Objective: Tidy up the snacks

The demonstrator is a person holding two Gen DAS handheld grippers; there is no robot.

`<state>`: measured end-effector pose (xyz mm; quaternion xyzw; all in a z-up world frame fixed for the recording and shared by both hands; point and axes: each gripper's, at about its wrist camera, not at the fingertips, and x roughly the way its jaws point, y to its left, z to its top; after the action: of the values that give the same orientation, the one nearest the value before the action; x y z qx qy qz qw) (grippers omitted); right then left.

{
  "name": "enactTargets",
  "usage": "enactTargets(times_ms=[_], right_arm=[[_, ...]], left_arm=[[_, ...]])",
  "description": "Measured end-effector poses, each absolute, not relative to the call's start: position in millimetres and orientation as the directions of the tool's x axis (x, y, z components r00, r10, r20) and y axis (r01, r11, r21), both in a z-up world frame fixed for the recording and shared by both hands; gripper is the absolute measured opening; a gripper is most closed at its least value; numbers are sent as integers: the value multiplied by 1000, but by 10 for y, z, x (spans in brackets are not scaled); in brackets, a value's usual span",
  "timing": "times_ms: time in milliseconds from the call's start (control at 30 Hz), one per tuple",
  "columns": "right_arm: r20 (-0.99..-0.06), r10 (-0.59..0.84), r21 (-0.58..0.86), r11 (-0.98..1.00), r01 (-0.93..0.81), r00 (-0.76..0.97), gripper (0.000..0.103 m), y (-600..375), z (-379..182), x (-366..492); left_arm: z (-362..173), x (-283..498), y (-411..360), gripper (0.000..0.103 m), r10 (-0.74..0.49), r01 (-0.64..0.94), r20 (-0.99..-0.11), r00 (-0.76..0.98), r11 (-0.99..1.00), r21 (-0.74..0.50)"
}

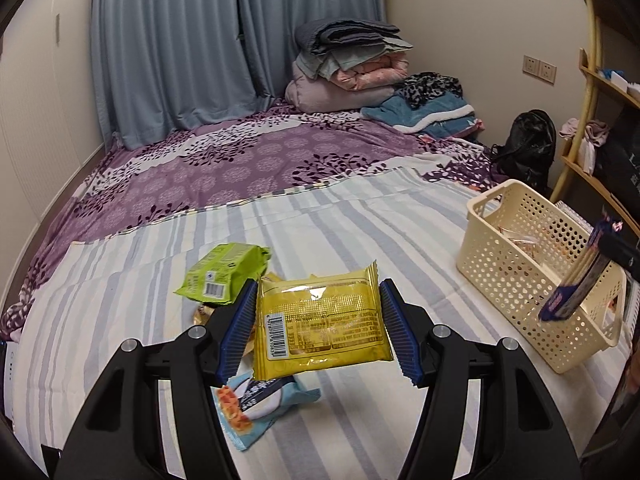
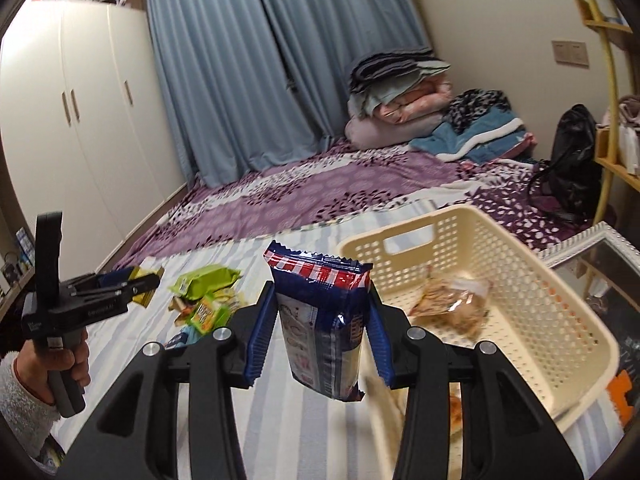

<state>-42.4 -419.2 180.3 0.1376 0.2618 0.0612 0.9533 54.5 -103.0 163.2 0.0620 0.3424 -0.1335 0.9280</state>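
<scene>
the left gripper (image 1: 318,326) clamps a yellow snack packet (image 1: 322,322) by its sides, above the striped bedspread (image 1: 360,216). its barcode shows but the print is too small to read. the right gripper (image 2: 318,338) pinches a blue snack bag (image 2: 320,320) upright beside the cream basket (image 2: 560,320); its label is unreadable.

A home bedroom. A bed (image 1: 240,168) with purple floral and striped sheets spreads ahead of the tongs; folded quilts (image 1: 348,64) are stacked at its far end, blue curtains (image 1: 192,40) hang behind, and a white wardrobe (image 2: 80,120) stands far left.
</scene>
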Motion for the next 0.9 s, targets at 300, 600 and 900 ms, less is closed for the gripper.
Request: enactTargets(times_ms=[300, 600, 900], right_arm=[[-403, 117, 286, 958, 4, 908, 43, -4558, 2069, -747], [-445, 57, 309, 946, 94, 894, 43, -4866, 1909, -785], [-451, 1, 393, 898, 198, 893, 95, -5107, 1693, -868]], left_arm=[[1690, 486, -1354, 63, -249, 358, -647, 721, 933, 40], [1717, 411, -1651, 63, -287, 416, -649, 705, 908, 51], [1687, 338, -1942, 63, -313, 471, -662, 681, 880, 69]])
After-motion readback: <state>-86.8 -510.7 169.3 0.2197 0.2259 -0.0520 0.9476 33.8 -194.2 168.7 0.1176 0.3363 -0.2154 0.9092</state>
